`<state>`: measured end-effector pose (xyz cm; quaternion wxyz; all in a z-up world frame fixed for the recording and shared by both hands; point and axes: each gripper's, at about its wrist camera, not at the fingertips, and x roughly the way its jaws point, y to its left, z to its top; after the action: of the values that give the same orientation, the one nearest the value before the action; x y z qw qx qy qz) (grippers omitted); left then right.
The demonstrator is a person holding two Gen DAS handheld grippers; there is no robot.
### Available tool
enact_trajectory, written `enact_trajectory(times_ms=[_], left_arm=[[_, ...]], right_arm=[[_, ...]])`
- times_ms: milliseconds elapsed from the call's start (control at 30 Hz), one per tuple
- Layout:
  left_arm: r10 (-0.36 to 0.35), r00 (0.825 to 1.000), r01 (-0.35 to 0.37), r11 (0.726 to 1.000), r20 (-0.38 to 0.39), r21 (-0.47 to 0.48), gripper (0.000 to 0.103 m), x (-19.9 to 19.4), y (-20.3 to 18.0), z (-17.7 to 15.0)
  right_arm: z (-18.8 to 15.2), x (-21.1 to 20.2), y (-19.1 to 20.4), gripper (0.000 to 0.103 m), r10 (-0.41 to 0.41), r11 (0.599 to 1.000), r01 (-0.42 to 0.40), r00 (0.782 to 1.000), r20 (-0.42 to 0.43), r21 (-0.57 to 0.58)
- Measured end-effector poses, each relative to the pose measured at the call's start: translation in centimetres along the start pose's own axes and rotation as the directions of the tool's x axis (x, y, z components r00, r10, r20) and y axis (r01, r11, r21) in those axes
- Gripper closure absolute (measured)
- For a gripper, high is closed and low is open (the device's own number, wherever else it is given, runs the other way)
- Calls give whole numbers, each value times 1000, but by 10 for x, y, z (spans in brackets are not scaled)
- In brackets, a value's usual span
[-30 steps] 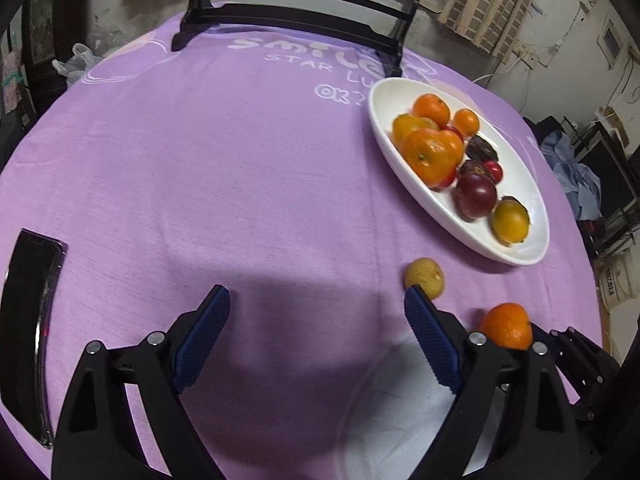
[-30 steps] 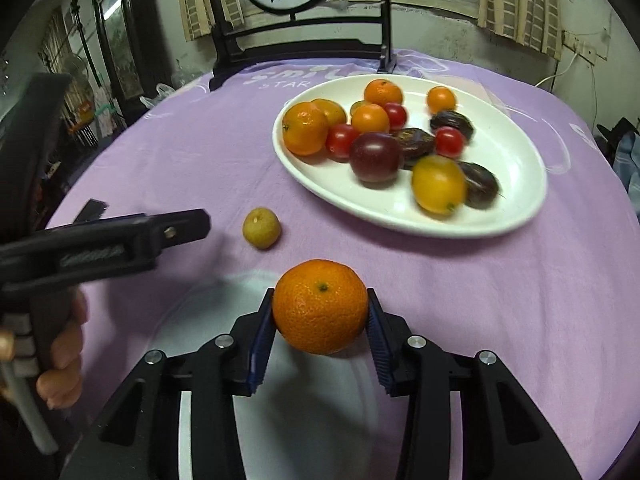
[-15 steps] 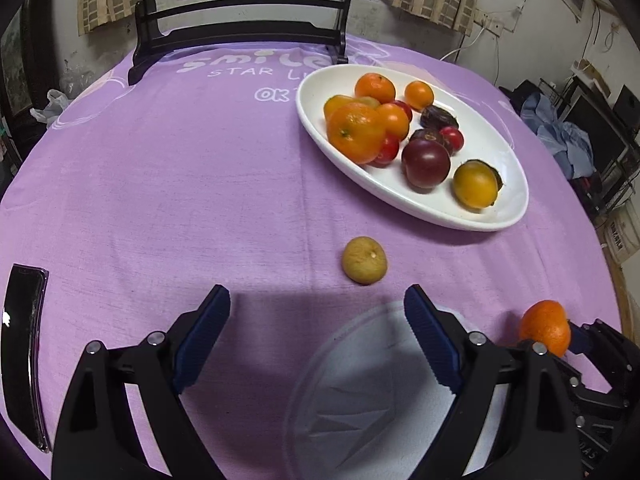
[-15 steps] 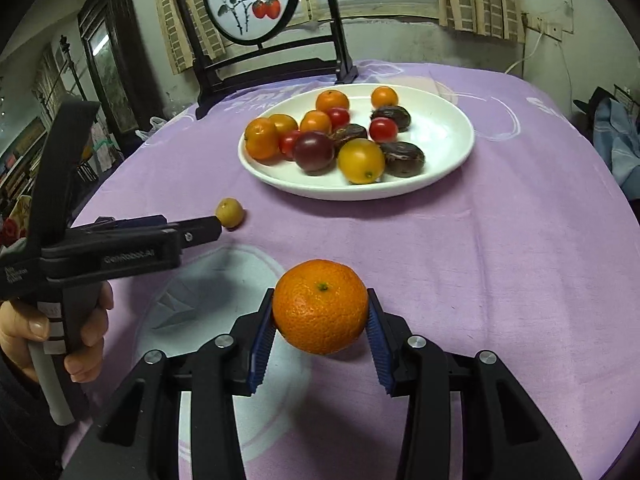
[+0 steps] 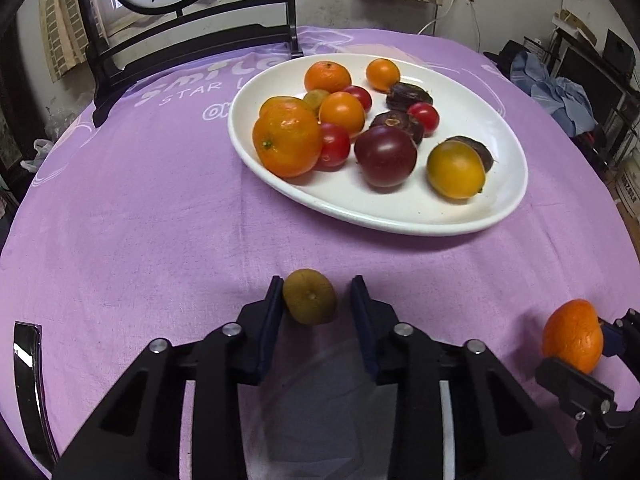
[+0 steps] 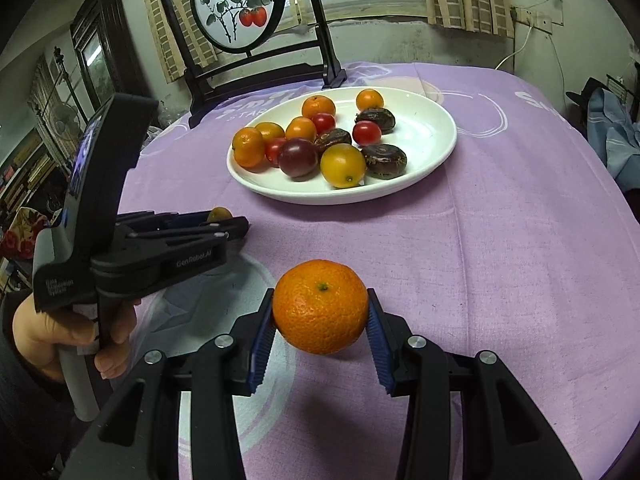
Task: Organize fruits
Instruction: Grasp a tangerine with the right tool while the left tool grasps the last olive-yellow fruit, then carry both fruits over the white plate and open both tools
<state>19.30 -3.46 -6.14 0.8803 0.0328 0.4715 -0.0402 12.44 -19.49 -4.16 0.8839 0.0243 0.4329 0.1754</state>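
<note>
Purple cloth [image 5: 140, 220] printed with white lettering covers the round table, and a black wooden chair [image 5: 192, 40] stands at its far edge. From the left wrist camera, the left gripper [image 5: 317, 304] brackets a small olive-brown round fruit [image 5: 309, 296]: the left pad touches it, the right pad stands just clear, so whether it is truly clamped cannot be told. Beyond lies a white oval ceramic plate [image 5: 500, 200] holding oranges, red cherry tomatoes, a dark purple tomato [image 5: 385, 156] and brown dates.

From the right wrist camera, the right gripper [image 6: 321, 316] is clamped on a bright orange mandarin [image 6: 321, 306] held above the cloth, near the plate [image 6: 440, 152]. The left gripper [image 6: 224, 224] sits to its left, the olive-brown fruit [image 6: 221, 213] at its tips.
</note>
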Motion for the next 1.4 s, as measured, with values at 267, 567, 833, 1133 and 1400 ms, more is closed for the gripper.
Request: enact_trajectory(times_ms=[267,567,833,1133,1400], left_arm=[[-26,1000,26,999,6,-39,78,-3,9,-6],[-64,996,66,998,63,-24,78,-45,13,-11],[-94,983,87,995,159,47,78,-89,7,11],[-88,972,82,996,216,35,78,-71,-5,88],[11,990,-9,1000,139,-18,78,9,-10,128]], right_arm=[[1,2,1,59,-2,1000,2,1000,2,-10],[1,-3,0,59,-5,1000,5,999,35,-7],[27,-36,21,59,-26,993,39,993,111,-114],[109,-6,-2,59,-58,993,74,983,177,-87],[143,72,-36,59,-130,989,134,989,67,-58]])
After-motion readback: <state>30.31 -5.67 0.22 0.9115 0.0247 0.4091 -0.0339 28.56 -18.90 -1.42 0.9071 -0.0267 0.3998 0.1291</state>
